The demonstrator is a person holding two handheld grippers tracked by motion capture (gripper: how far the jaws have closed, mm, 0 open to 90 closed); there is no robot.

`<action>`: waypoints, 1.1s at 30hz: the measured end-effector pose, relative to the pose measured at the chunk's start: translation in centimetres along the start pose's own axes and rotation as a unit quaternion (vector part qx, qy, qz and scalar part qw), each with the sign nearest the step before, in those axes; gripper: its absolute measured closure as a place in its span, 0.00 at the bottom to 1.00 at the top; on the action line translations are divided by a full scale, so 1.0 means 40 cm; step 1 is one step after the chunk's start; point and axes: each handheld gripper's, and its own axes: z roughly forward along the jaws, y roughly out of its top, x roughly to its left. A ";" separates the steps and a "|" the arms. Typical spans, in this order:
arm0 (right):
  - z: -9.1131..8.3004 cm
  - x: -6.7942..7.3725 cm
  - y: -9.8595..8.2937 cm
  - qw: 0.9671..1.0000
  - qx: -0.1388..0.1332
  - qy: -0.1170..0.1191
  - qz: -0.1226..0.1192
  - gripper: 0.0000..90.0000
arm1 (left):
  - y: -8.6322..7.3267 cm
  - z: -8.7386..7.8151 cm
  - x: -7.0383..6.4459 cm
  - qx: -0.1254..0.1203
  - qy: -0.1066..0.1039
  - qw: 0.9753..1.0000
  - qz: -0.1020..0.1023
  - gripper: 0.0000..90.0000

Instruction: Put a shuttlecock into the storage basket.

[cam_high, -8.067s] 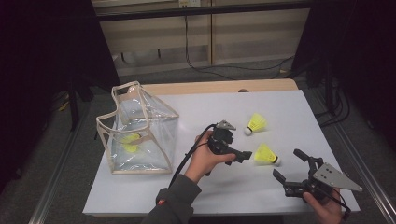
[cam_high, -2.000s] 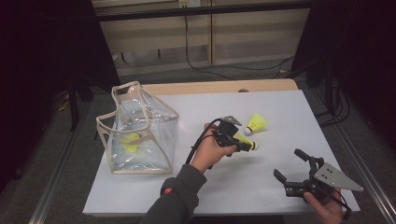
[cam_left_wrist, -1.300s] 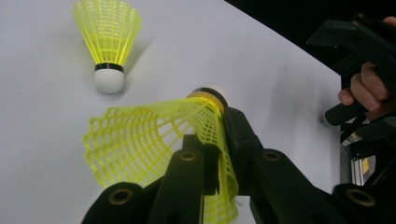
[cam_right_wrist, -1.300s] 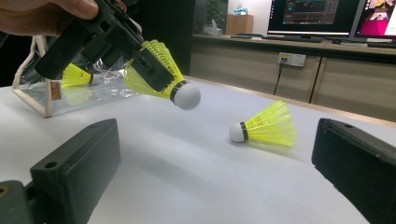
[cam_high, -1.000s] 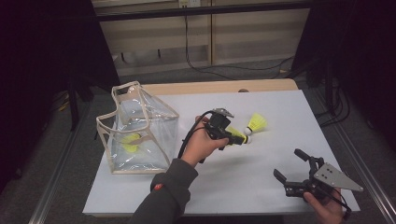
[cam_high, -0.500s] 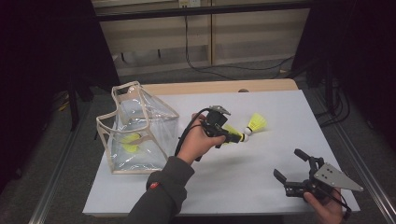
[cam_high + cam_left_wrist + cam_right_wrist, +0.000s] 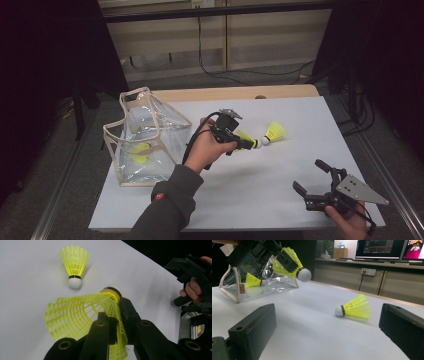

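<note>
Above table (image 7: 280,200) centre, high view: left gripper (image 7: 248,144) clamps held shuttlecock (image 7: 245,138), skirt mostly hidden by jaws; second shuttlecock (image 7: 274,133) lies just beyond; clear bag (image 7: 145,145) at left, yellow shape inside blurred. Right gripper (image 7: 312,181) near front right, jaws spread, holding nothing. Left gripper view: jaws pinch skirt of held shuttlecock (image 7: 82,315), bottom edge cut off. Right gripper view: 2 jaws wide apart, second shuttlecock (image 7: 354,307) between, well beyond; bag shuttlecock (image 7: 252,280) behind plastic.

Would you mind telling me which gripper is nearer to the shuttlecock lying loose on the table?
Left. The left gripper, shut on another shuttlecock, hangs just beside the loose shuttlecock. The right gripper rests open near the table's front edge, well apart from it.
</note>
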 end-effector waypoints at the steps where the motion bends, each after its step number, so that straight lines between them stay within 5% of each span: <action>1: 0.000 0.000 0.000 1.000 -0.001 -0.001 0.000 0.01 | 0.001 -0.003 0.000 0.001 0.001 1.000 0.000 0.95; 33: -0.001 0.000 0.001 1.000 -0.001 -0.001 0.002 0.01 | 0.034 -0.067 0.000 0.003 0.012 1.000 -0.002 0.95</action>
